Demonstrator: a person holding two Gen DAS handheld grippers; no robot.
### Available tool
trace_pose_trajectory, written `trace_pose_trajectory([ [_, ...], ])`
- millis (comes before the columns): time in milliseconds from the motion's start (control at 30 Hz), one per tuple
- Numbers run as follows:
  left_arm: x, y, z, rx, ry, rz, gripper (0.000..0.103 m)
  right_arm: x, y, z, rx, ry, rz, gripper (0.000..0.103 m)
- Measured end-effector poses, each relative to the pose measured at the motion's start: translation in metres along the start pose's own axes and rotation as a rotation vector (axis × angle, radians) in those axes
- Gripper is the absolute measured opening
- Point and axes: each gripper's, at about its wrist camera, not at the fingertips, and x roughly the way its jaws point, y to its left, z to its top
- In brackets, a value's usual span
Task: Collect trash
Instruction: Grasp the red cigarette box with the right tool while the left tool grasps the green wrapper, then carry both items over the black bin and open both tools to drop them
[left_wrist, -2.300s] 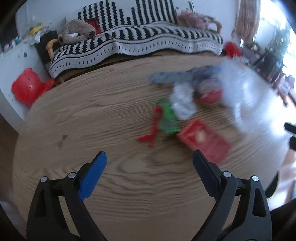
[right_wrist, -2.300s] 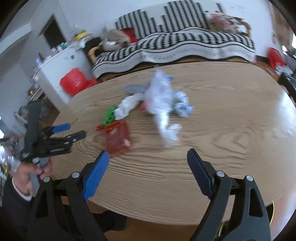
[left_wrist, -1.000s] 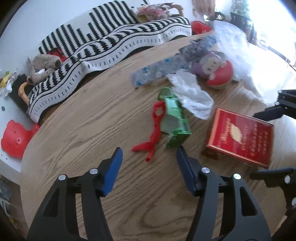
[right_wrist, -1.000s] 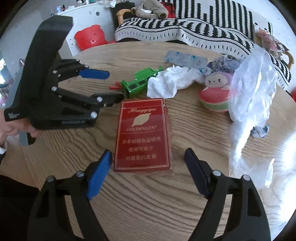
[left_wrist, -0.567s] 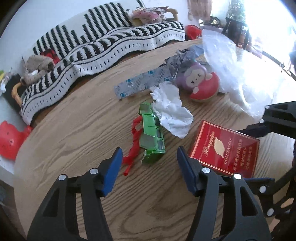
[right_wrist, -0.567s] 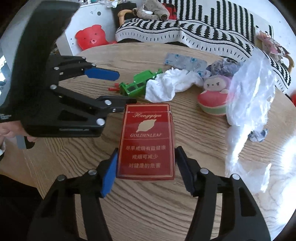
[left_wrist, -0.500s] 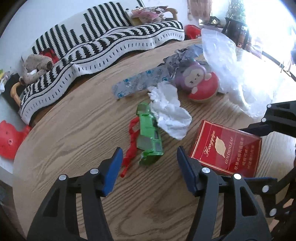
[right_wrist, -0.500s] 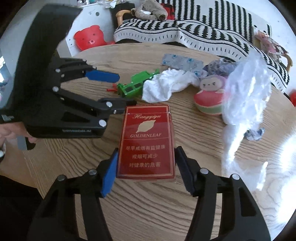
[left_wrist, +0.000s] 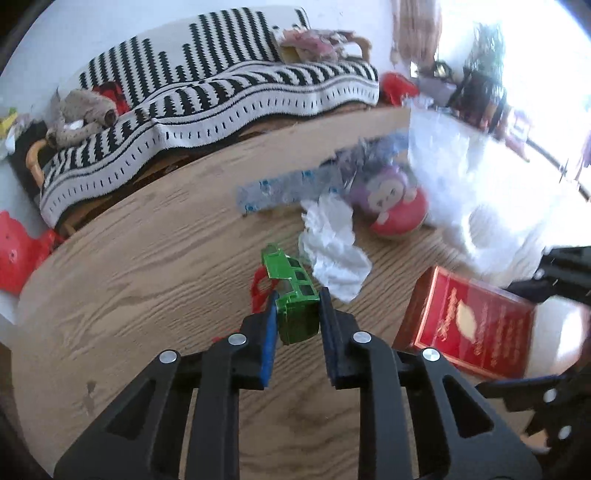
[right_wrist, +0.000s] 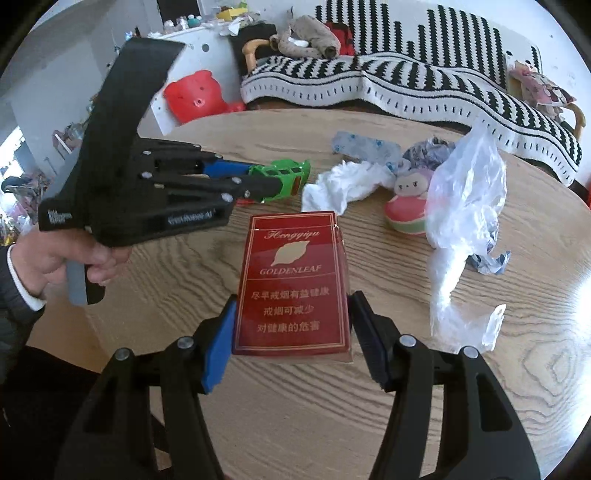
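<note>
My left gripper (left_wrist: 297, 302) is shut on a green toy car (left_wrist: 293, 295) on the oval wooden table (left_wrist: 147, 266); a red strip (left_wrist: 258, 291) lies under and left of the car. The left gripper (right_wrist: 280, 177) and the car (right_wrist: 284, 175) also show in the right wrist view. My right gripper (right_wrist: 291, 306) is shut on a red cigarette box (right_wrist: 293, 284), which also shows in the left wrist view (left_wrist: 469, 328). A crumpled white tissue (left_wrist: 332, 254), a blue-printed wrapper (left_wrist: 280, 192) and a clear plastic bag (right_wrist: 465, 206) lie beyond.
A red-and-purple plush doll (left_wrist: 395, 206) sits between the tissue and the bag. A striped black-and-white sofa (left_wrist: 207, 96) stands behind the table. A red bear-shaped stool (right_wrist: 195, 96) stands at the left, off the table. Crumpled blue paper (right_wrist: 487, 258) lies under the bag.
My left gripper has moved forward and closed on the green car. My right gripper still holds the red box, lifted slightly. The plastic bag has shifted.
</note>
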Motion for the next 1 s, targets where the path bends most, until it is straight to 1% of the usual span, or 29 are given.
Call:
trace_pose_trajectory([
  [133,-0.017,0.000,0.001,-0.045,-0.025,-0.025,0.021,-0.013,0.001,-0.003,0.008,-0.019,0.007,0.060],
  [167,-0.020,0.002,0.001,-0.074,-0.028,-0.045,0.021,-0.016,-0.001,-0.005,0.021,-0.022,0.019,0.060],
  [233,-0.024,0.009,0.003,-0.152,-0.027,-0.101,0.021,-0.019,-0.008,-0.006,0.078,-0.016,0.076,0.060],
  [267,-0.025,0.017,0.003,-0.222,-0.026,-0.141,0.021,-0.022,-0.010,-0.006,0.090,-0.018,0.080,0.060],
  [367,-0.029,0.030,0.002,-0.348,-0.034,-0.183,0.021,-0.031,-0.011,-0.009,0.083,-0.033,0.061,0.060],
  [433,-0.033,0.040,0.000,-0.437,-0.042,-0.224,0.021,-0.037,-0.016,-0.010,0.109,-0.037,0.091,0.060],
  [467,-0.035,0.042,-0.002,-0.465,-0.046,-0.220,0.021,-0.041,-0.017,-0.012,0.119,-0.040,0.092,0.060],
  [500,-0.038,0.040,-0.002,-0.457,-0.048,-0.186,0.021,-0.045,-0.018,-0.012,0.115,-0.046,0.078,0.060],
  [533,-0.041,0.034,0.000,-0.426,-0.054,-0.140,0.021,-0.051,-0.018,-0.014,0.103,-0.056,0.059,0.060],
  [600,-0.044,0.025,0.000,-0.414,-0.051,-0.127,0.021,-0.058,-0.023,-0.017,0.114,-0.062,0.059,0.060],
  [667,-0.047,0.014,0.000,-0.402,-0.045,-0.117,0.021,-0.069,-0.028,-0.021,0.120,-0.072,0.041,0.060],
  [733,-0.052,-0.005,0.002,-0.362,-0.051,-0.095,0.021,-0.079,-0.036,-0.025,0.129,-0.079,0.024,0.060],
  [800,-0.058,-0.023,0.004,-0.330,-0.058,-0.102,0.021,-0.094,-0.047,-0.032,0.145,-0.091,0.003,0.060],
  [933,-0.068,-0.074,0.010,-0.248,-0.079,-0.131,0.021,-0.125,-0.071,-0.050,0.187,-0.111,-0.051,0.060],
  [1000,-0.069,-0.104,0.011,-0.218,-0.081,-0.161,0.021,-0.141,-0.086,-0.062,0.213,-0.120,-0.078,0.060],
])
